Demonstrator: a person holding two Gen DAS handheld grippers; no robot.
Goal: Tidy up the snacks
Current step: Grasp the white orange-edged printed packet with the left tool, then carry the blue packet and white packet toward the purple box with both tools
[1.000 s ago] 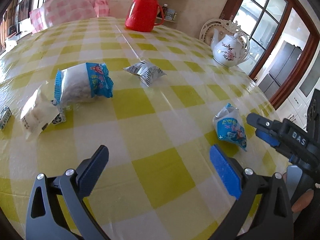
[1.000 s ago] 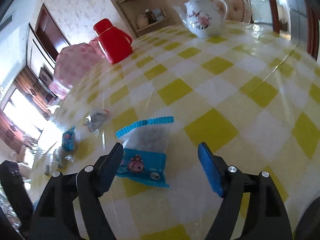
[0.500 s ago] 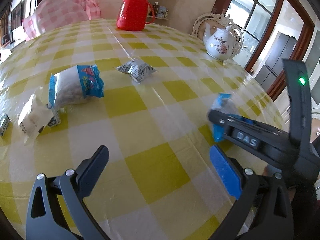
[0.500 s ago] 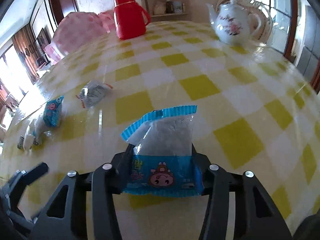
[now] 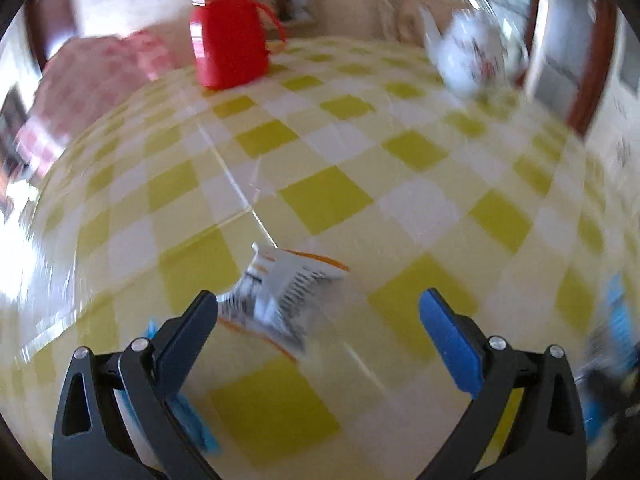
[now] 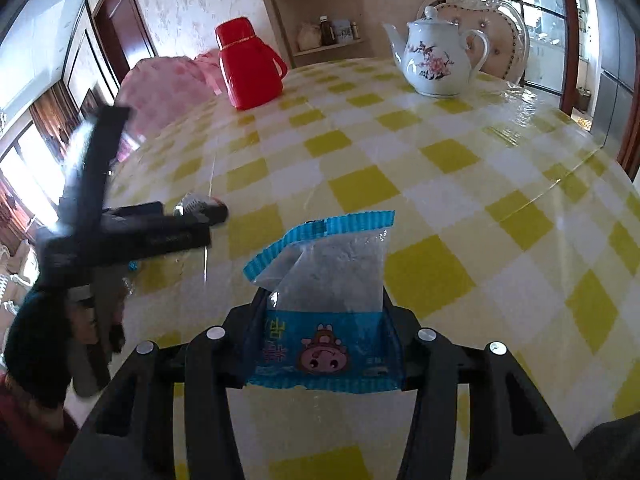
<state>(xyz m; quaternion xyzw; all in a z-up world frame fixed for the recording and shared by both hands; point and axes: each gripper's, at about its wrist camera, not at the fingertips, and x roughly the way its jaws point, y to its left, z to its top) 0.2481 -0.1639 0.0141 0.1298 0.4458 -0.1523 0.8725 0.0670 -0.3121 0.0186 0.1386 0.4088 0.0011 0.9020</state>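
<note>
— Checked worktop: what does the right view show?
— Right gripper clamping the blue snack packet.
— And the left view?
— Left gripper wide open above a white packet

— Where does the snack bag sit?
— Low centre of the right wrist view, between the fingers of the right claw, above the surface.
— And further back?
— Flask upper centre-left, teapot upper right, both on the surface.
— The left claw?
— A small packet lies just before it, nearer its left finger.
</note>
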